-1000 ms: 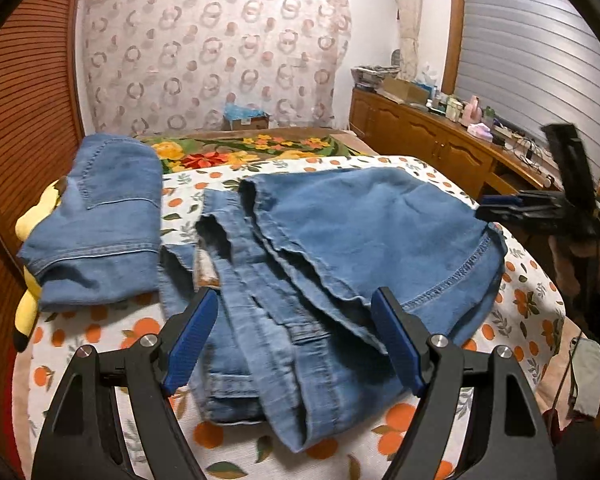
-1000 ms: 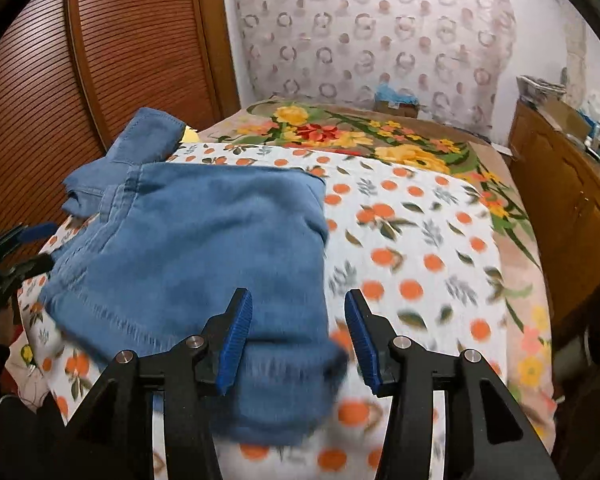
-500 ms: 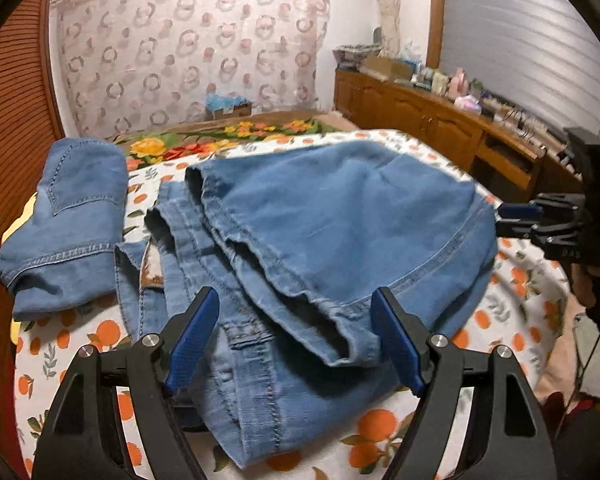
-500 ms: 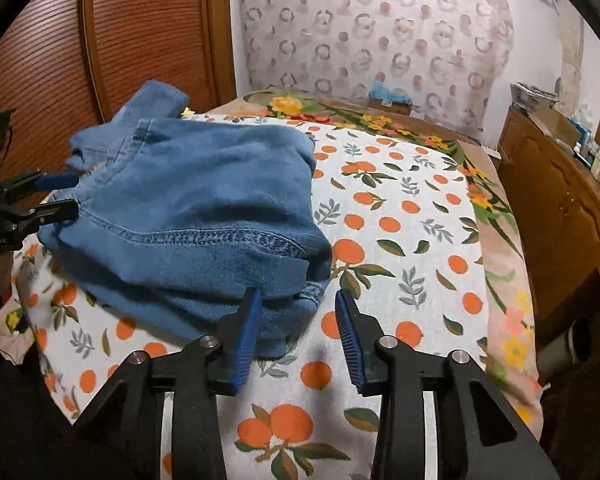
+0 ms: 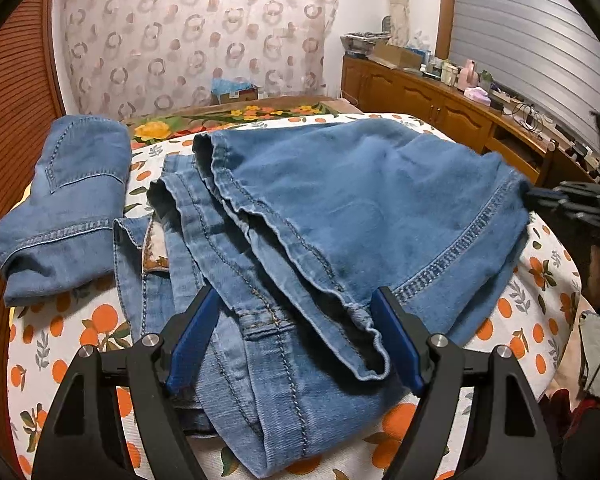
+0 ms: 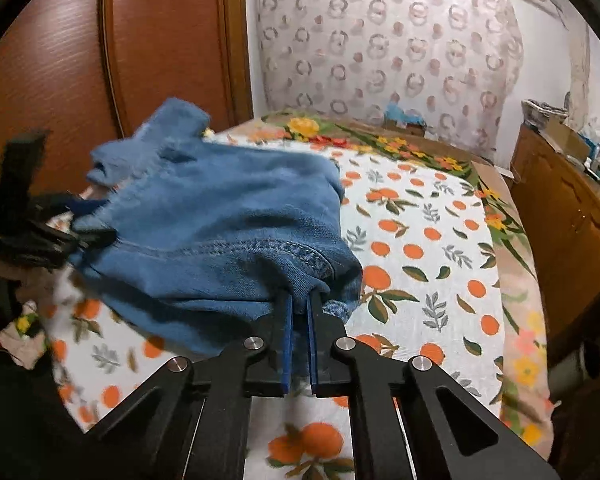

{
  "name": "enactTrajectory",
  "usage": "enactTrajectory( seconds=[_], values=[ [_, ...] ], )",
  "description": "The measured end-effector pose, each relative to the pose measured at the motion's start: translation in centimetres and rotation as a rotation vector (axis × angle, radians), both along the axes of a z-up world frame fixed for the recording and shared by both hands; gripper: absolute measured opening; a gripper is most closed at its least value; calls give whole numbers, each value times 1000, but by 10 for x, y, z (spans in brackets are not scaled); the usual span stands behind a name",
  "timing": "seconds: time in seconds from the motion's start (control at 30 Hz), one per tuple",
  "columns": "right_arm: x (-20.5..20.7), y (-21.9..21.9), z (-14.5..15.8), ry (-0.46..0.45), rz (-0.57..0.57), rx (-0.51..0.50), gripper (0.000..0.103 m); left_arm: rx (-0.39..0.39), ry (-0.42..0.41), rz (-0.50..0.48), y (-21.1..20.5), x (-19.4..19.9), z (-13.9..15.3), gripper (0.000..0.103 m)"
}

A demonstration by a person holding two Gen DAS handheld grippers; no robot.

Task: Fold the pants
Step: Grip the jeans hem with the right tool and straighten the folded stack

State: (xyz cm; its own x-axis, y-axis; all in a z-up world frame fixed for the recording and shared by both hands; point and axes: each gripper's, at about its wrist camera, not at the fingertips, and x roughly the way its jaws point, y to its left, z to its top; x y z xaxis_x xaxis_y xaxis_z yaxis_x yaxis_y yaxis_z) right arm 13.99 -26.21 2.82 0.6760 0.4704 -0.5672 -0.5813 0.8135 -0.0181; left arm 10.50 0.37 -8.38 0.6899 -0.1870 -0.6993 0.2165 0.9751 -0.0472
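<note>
Where orange-print bedspread [image 6: 420,248] lies, right gripper [image 6: 299,312] just clenched on jeans [image 6: 220,232], left gripper [image 5: 296,340] released.

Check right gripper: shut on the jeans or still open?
Shut on the jeans. Right gripper has just closed; its blue pads pinch the denim edge.

Ring-patterned curtain [image 5: 196,36], wooden sideboard [image 5: 428,100], grey blind [image 5: 528,40]
</note>
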Motion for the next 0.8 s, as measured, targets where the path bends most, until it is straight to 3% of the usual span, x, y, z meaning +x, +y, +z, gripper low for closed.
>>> enactTrajectory(
  seconds=[0.17, 0.37, 0.63, 0.7, 0.77, 0.8],
  values=[
    [-28, -6, 9, 25, 11, 6, 5, -3, 7, 6, 1, 0, -2, 80],
    [-29, -13, -14, 129, -3, -3, 5, -16, 11, 2, 4, 1, -5, 80],
    [-31, -14, -1, 109, -25, 9, 6, -15, -2, 10, 6, -2, -1, 80],
    [-33, -17, 7, 80, -36, 14, 15, -20, -13, 11, 6, -5, 3, 80],
    [-34, -19, 13, 48, -58, 25, 40, -26, -25, 9, 7, -8, 8, 80],
    [-32, -20, 17, 34, -69, 41, 60, -28, -31, 7, 5, -8, 12, 80]
  ],
)
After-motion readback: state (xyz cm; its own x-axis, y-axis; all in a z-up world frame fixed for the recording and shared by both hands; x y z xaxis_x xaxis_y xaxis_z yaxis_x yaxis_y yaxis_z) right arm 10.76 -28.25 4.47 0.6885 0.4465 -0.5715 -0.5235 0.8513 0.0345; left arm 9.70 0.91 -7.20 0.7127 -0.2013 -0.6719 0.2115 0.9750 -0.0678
